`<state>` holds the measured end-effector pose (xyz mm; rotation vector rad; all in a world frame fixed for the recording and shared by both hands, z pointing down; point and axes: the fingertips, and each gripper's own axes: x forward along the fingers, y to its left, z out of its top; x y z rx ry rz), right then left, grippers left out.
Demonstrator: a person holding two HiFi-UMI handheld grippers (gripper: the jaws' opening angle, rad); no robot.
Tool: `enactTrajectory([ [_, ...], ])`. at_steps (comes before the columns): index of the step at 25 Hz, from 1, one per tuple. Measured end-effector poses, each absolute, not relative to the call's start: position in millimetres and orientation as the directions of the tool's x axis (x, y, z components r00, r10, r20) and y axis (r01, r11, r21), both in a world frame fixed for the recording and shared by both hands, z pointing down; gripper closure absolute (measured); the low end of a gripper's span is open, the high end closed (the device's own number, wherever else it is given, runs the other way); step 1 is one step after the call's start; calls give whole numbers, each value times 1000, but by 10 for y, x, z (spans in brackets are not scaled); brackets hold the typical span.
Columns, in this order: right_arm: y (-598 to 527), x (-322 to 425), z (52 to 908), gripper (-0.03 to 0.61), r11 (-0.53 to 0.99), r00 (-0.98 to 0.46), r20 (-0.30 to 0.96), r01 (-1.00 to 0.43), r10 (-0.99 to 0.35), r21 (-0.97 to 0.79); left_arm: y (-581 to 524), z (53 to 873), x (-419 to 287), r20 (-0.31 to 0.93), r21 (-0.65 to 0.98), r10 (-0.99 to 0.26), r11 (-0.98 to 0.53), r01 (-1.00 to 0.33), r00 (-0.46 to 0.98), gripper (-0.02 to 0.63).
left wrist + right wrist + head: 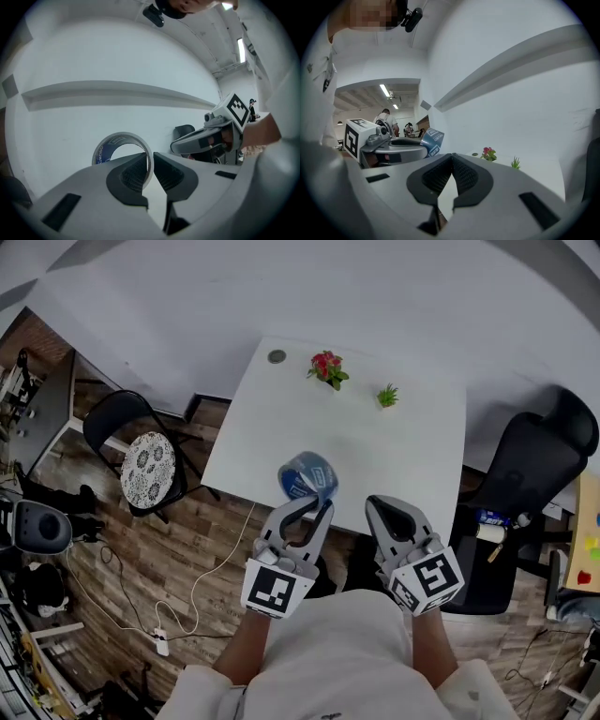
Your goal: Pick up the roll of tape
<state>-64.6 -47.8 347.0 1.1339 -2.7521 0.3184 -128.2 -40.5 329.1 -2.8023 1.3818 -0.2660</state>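
Observation:
The roll of tape (307, 476), blue inside with a clear band, hangs in the air over the near edge of the white table (403, 451). My left gripper (314, 507) is shut on its rim; in the left gripper view the band (123, 141) runs between the two pads. My right gripper (382, 510) is beside it to the right, shut, with nothing between its jaws (451, 165). The right gripper view shows the tape (432, 141) off to its left, at the tip of the left gripper.
A red flower (326, 367) and a small green plant (387, 396) stand at the table's far side, with a round grommet (277, 356) near the far left corner. A black chair with a patterned cushion (148, 468) stands left, an office chair (534, 474) right.

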Motion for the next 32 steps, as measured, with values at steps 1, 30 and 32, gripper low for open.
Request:
enactTrajectory([
  [1, -448, -657, 3463, 572, 689, -701, 213, -712, -681, -138, -383, 3287, -1304, 146, -45, -786, -612, -789, 601, 558],
  [30, -303, -663, 3365, 574, 643, -651, 215, -757, -728, -118, -266, 3229, -1461, 116, 56, -740, -661, -748, 662, 558],
  [32, -326, -643, 3370, 574, 643, -651, 218, -757, -727, -117, -297, 3239, -1442, 119, 58, -739, -662, -747, 663, 558],
])
